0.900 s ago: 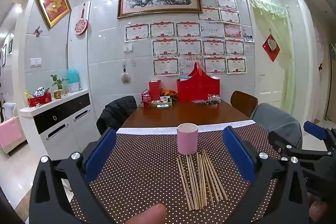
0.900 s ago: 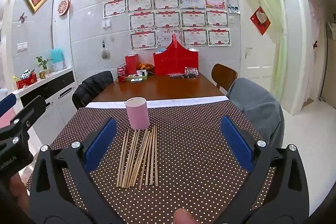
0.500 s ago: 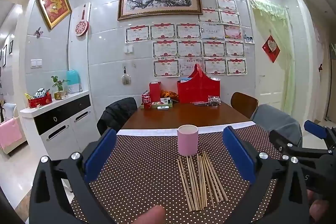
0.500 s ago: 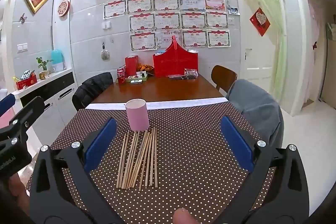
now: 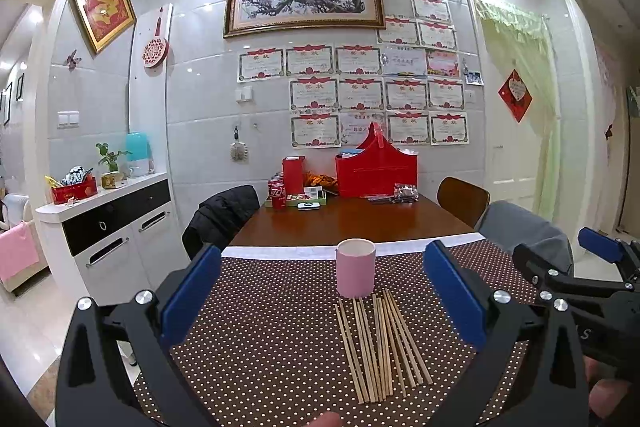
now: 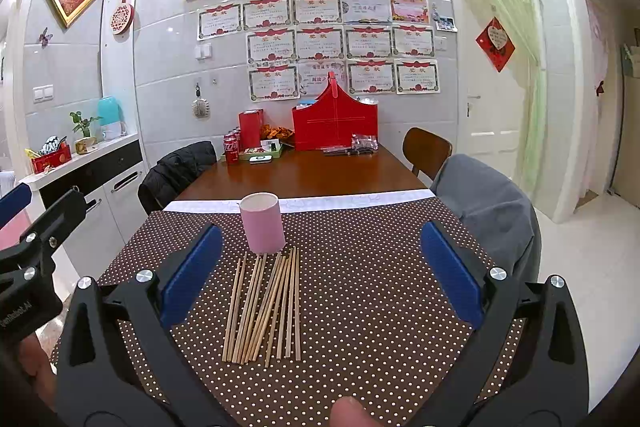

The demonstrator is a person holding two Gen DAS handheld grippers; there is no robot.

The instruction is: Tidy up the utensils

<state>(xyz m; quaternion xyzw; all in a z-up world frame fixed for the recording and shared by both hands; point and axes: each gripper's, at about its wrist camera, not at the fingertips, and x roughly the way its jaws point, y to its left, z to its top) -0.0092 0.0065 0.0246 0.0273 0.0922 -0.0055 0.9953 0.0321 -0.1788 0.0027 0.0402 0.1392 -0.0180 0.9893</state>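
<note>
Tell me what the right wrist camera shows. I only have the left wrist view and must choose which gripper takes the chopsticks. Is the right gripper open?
Observer: Yes. The right gripper is wide open, with nothing between its blue pads.
Operator: Are the chopsticks lined up with it?
Observer: Not quite. The pale wooden chopsticks lie left of its centre, close to its left pad.
Operator: And the cup?
Observer: The pink cylindrical cup stands upright just beyond the chopsticks' far tips, also left of that gripper's centre.
</note>
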